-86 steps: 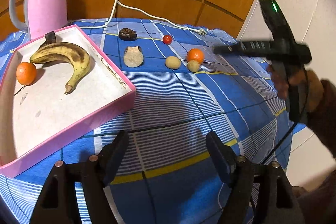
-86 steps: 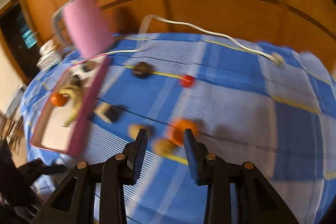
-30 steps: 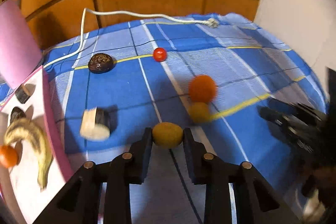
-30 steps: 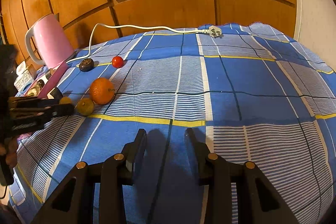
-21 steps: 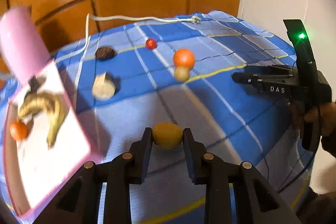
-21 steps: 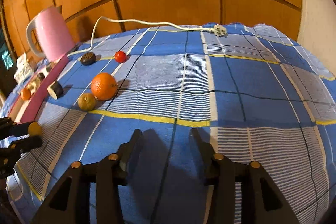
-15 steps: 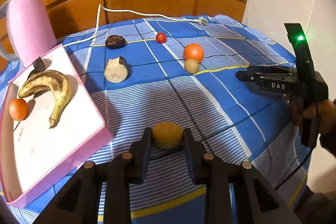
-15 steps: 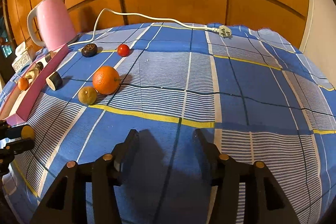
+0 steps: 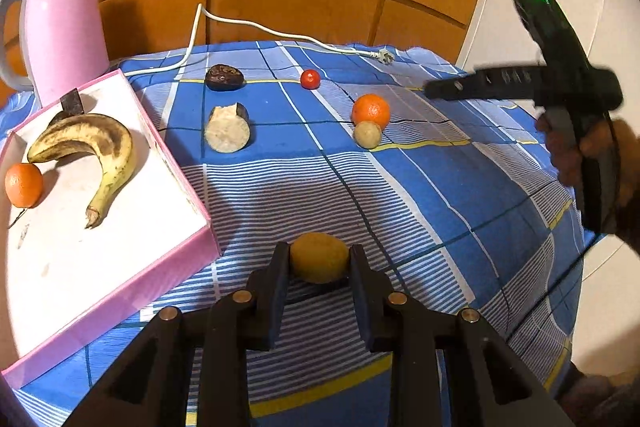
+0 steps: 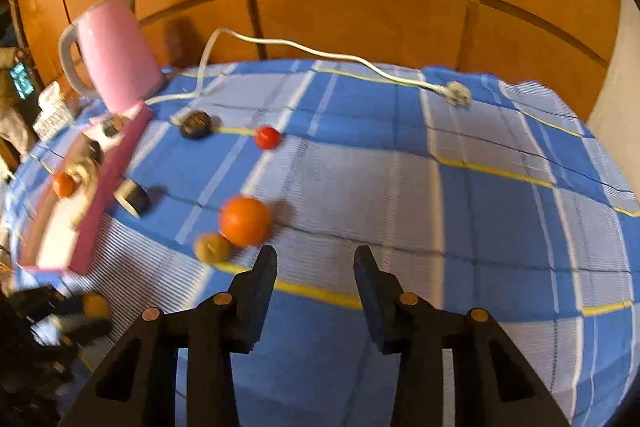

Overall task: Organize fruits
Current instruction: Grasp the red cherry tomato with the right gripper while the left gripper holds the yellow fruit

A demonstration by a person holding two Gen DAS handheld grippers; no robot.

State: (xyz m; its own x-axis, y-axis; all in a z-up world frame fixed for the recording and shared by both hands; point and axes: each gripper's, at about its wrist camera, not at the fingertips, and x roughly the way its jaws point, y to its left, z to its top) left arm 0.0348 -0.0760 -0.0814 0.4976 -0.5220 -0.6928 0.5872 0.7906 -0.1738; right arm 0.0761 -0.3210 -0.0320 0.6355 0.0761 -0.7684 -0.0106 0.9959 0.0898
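A table draped in a blue checked cloth [image 9: 460,187] is shown. At its left edge, a pink tray [image 9: 168,267] with a white floor is seen, holding 1 small orange [image 9: 23,184] and 1 spotted banana [image 9: 96,151]; a pink kettle [image 9: 66,23] stands behind it at the back left corner.

Toward the middle of the cloth, a cut pale piece with dark skin [image 9: 228,127], a dark wrinkled fruit [image 9: 224,77] and a small red fruit [image 9: 310,79] are laid out. Further right, a larger orange [image 9: 371,111] touches a small brown fruit [image 9: 368,135].

Near the front edge, a yellow-brown fruit [image 9: 319,257] is gripped in the left gripper [image 9: 318,267], both fingers pressed to its sides. The step in hand is judged to be carrying this fruit; next, a move left over the tray wall and a release are called for.

The right gripper [image 10: 315,267] (blurred by motion) is held wide and empty, near the larger orange.
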